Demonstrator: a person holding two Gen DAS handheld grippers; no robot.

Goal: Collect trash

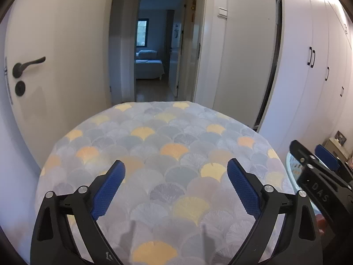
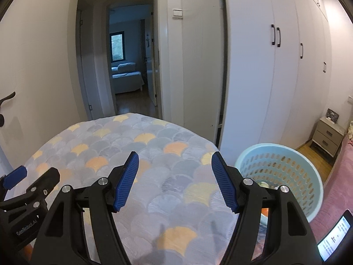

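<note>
Left gripper (image 1: 176,176): nearest the left wrist camera, black arms with blue ribbed pads (image 1: 108,190); the jaws stand wide apart with nothing between them, above the patterned cloth.
Right gripper (image 2: 175,176): nearest the right wrist camera, same build; its jaws are parted with nothing between the pads, over the same cloth.
Each in the other's view: the right gripper shows at the lower right edge of the left view, the left gripper at the lower left edge of the right view.
Door (image 1: 44,66): white, at the far left, with a dark lever handle (image 1: 27,65) and a round lock below it.
Table (image 1: 154,154): round, under a cloth of grey, yellow and orange fan shapes; its top is bare apart from the shadows of the fingers.
Doorway (image 2: 130,66): behind the table, open to a dim room with a bed and a window.
Light switch (image 2: 177,13): on the wall right of the doorway.
Wardrobe (image 2: 275,77): tall white doors with short dark handles, along the right wall.
Basket (image 2: 286,172): pale blue, perforated, on the floor just beside the table's right edge.
Trash: something pale and something orange lie inside the basket, mostly hidden behind the right finger; what they are I cannot tell.
Nightstand (image 2: 328,135): beige with two drawers, far right, beyond the basket.
Screen (image 2: 335,238): a lit display at the lower right corner, its text too small to read.
</note>
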